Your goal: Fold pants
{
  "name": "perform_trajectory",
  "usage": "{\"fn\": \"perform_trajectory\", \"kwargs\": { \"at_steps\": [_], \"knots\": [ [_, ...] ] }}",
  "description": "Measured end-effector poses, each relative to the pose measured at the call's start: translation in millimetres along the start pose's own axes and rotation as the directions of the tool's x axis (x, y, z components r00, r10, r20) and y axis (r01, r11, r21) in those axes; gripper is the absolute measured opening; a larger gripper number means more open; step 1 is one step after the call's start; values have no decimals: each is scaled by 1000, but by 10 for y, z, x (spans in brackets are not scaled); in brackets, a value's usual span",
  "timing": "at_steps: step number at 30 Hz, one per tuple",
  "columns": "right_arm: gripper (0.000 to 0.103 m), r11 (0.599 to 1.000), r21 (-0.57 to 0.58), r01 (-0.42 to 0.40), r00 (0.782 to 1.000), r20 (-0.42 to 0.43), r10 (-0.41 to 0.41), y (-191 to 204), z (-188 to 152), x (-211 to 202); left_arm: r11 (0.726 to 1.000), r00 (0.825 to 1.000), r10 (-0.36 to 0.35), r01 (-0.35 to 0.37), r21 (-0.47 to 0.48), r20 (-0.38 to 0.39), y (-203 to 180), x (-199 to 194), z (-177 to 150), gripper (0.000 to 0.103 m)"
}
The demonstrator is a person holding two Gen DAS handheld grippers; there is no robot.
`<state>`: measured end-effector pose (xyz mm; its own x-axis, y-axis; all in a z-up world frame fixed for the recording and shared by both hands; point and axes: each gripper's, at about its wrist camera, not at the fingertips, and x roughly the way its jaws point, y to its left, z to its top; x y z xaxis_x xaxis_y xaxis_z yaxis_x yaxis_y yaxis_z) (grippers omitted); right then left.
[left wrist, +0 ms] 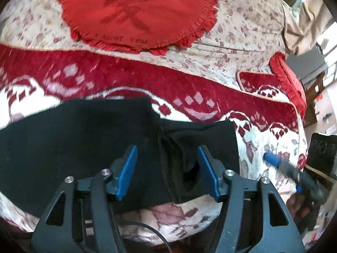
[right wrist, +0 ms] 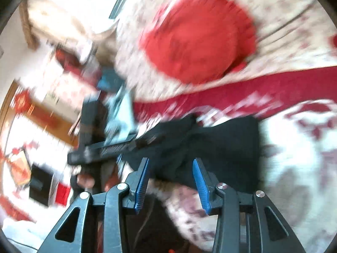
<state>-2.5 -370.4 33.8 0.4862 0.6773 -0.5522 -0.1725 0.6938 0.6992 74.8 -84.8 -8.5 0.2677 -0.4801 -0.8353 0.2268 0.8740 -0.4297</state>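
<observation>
The black pants (left wrist: 88, 135) lie folded on the red and white patterned blanket (left wrist: 263, 147), near its front edge. My left gripper (left wrist: 167, 149) is open just above the pants, with nothing between its blue pads. In the left wrist view my right gripper (left wrist: 273, 158) shows at the right, blurred, beside the pants' right edge. The right wrist view is motion-blurred: the pants (right wrist: 221, 147) lie ahead of my right gripper (right wrist: 170, 162), which is open and empty. The left gripper's black body (right wrist: 109, 149) shows to its left.
A round red frilled cushion (left wrist: 137, 10) lies on the floral cover (left wrist: 242, 31) behind the blanket; it shows blurred in the right wrist view (right wrist: 198, 40). Another red cushion (left wrist: 288, 78) sits at the right edge. Furniture and floor clutter (right wrist: 42, 126) lie beyond the bed.
</observation>
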Motion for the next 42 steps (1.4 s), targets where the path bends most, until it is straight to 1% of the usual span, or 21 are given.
{"fn": "perform_trajectory", "kwargs": {
  "at_steps": [3,8,11,14,16,17,18,19,20,22,24,27,28,29,31,32,33,34,36,39,42],
  "knots": [
    [40,994,18,104,994,27,-104,-204,71,-58,999,1000,14,-15,-31,-10,58,76,-71,60],
    [38,989,-40,144,989,-17,-145,-194,157,245,998,1000,9,-9,-60,-1,40,137,-164,60],
    [36,955,-148,257,962,-59,-268,-140,200,432,999,1000,9,-8,-50,30,-53,89,-193,60],
    [35,934,-195,298,946,-72,-317,-126,236,598,999,999,23,-22,-28,45,-150,127,-212,60],
    [35,900,-254,354,919,-83,-385,-119,253,724,999,999,42,-41,-29,27,-164,225,-235,60],
    [35,867,-294,402,892,-87,-443,-142,259,833,997,997,71,-72,-24,-12,-168,328,-273,60],
    [35,847,-314,429,876,-83,-475,-159,260,876,995,995,97,-97,-21,-36,-157,391,-307,60],
    [35,818,-331,471,851,-74,-520,-213,266,912,993,992,118,-119,-18,-43,-140,432,-357,60],
    [35,809,-325,489,839,-77,-538,-276,274,917,993,992,119,-119,-9,-30,-145,421,-380,60],
    [35,841,-284,461,861,-86,-502,-301,269,822,990,990,141,-140,29,-22,-170,381,-426,60],
    [35,871,-270,410,892,-80,-445,-199,225,683,989,989,143,-142,31,-29,-158,348,-466,60],
    [35,894,-324,310,923,-121,-364,31,57,636,991,991,132,-132,8,-33,-96,261,-497,60],
    [35,892,-353,283,922,-155,-354,92,-27,677,991,990,135,-135,-3,-30,-67,235,-499,60],
    [35,877,-393,277,911,-183,-370,148,-118,745,990,990,136,-136,-19,-29,-20,206,-489,60],
    [35,820,-480,311,870,-203,-449,171,-278,922,991,992,126,-128,-49,-32,49,148,-497,60],
    [35,790,-511,339,840,-214,-499,163,-353,1010,991,992,120,-121,-61,-27,64,93,-509,60],
    [35,770,-540,339,835,-204,-511,216,-386,1008,991,993,119,-120,-63,-20,58,63,-503,60],
    [35,764,-562,317,836,-215,-505,278,-412,989,991,993,118,-119,-62,-13,49,35,-494,60],
    [35,790,-566,236,843,-285,-456,345,-459,931,992,995,104,-104,-71,-1,30,-2,-457,60],
    [35,789,-538,297,854,-220,-472,291,-367,734,993,997,79,-78,-84,11,-1,37,-387,65],
    [35,849,-406,337,891,-155,-428,69,-155,497,993,997,83,-82,-90,4,-48,164,-291,65]
  ]
}}
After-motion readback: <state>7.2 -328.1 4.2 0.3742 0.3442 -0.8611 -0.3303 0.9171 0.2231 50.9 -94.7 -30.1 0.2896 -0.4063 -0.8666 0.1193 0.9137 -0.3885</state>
